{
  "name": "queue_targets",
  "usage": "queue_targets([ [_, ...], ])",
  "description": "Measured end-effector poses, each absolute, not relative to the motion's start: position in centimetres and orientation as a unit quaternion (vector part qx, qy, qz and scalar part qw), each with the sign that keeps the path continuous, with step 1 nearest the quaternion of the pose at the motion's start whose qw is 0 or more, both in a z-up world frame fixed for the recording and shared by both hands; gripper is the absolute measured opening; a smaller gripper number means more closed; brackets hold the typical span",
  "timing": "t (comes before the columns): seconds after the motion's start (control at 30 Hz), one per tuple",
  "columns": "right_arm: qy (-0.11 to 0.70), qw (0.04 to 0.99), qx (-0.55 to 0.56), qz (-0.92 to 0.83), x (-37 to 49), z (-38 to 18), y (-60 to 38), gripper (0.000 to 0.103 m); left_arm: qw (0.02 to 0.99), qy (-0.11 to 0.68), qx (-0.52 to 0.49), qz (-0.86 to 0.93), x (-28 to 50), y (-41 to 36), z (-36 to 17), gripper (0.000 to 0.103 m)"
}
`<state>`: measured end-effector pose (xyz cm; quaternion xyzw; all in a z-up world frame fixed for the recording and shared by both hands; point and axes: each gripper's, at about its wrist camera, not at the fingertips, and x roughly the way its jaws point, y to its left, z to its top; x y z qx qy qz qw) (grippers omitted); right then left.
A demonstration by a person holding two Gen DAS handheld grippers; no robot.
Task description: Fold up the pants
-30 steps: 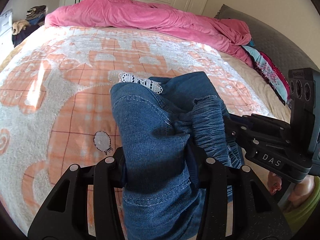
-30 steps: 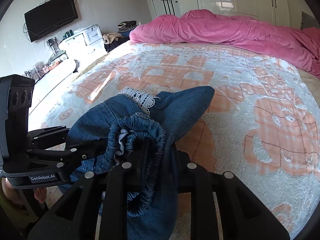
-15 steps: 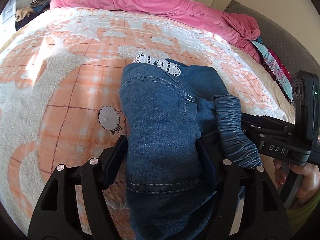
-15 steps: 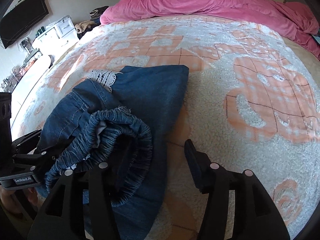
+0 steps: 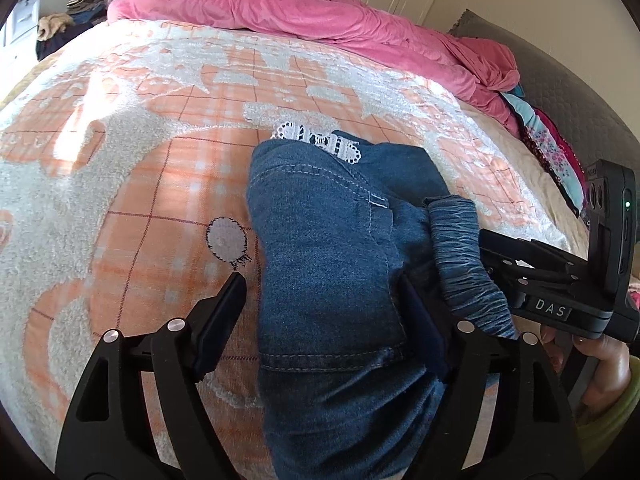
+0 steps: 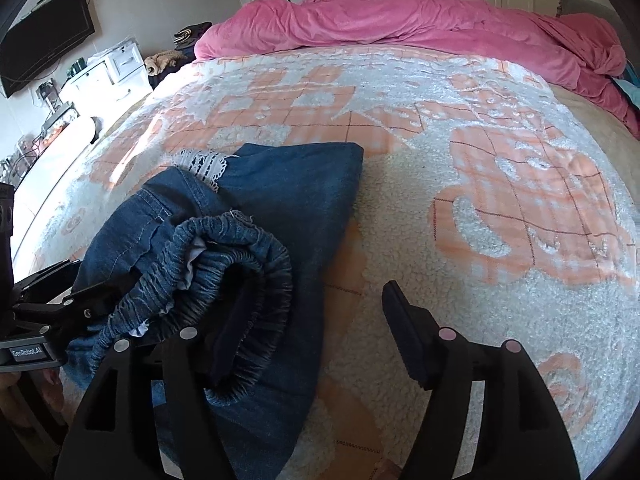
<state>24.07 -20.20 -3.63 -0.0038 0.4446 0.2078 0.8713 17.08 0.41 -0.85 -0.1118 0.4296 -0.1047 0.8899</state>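
— While both my grippers sit spread over the pants (image 5: pixel 328 280), what am I minding, going left to right?

— At the lower left of the left wrist view, my left gripper (image 5: pixel 320 292) has its fingers apart, clamped on nothing; the denim lies between them, folded on the bed blanket (image 5: pixel 160 184). Lower centre of the right wrist view, my right gripper (image 6: pixel 316 320) is also spread, one finger (image 6: pixel 404 320) over bare blanket, the other beside the elastic waistband (image 6: pixel 240 248), which bunches up loosely.

— So how do I finish well?

— I'd judge the fold is laid but untidy. I should press that waistband flat and square the edges near the lace trim (image 6: pixel 204 162) before backing away, lifting clear so no finger drags cloth.

— And the room?

— The fleecy orange-and-white blanket should grip denim. A pink duvet (image 6: pixel 400 20) runs along the top, a television (image 6: pixel 44 56) hangs upper left, white drawers (image 6: pixel 116 72) below it.
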Motion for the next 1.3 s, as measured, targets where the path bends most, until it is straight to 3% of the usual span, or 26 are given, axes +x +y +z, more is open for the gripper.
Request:
queue_targets([
  [0.27, 0.412, 0.888, 0.009, 0.203, 22.0, -1.8, -21.5, 0.082, 0.906, 0.397, -0.109, -0.102, 14.9, 0.8, 1.7, 0.086],
  [0.4, 0.376, 0.905, 0.006, 0.197, 20.1, -0.1, -22.3, 0.083, 0.915, 0.38, -0.098, -0.096, 13.4, 0.8, 3.3, 0.093],
  [0.43, 0.366, 0.91, 0.006, 0.196, 19.5, 0.4, -22.4, 0.096, 0.917, 0.376, -0.095, -0.094, 13.0, 0.8, 3.7, 0.093],
  [0.47, 0.353, 0.916, 0.007, 0.192, 18.8, 0.9, -22.7, 0.098, 0.918, 0.374, -0.094, -0.093, 12.6, 0.8, 4.0, 0.093],
  [0.77, 0.302, 0.936, 0.013, 0.18, 14.0, 3.1, -23.4, 0.098, 0.927, 0.353, -0.104, -0.078, 8.5, 1.2, 5.1, 0.093],
  [1.3, 0.307, 0.933, 0.015, 0.185, 7.6, 1.8, -23.1, 0.098, 0.927, 0.365, -0.076, -0.043, 3.5, 0.9, 3.2, 0.094],
])
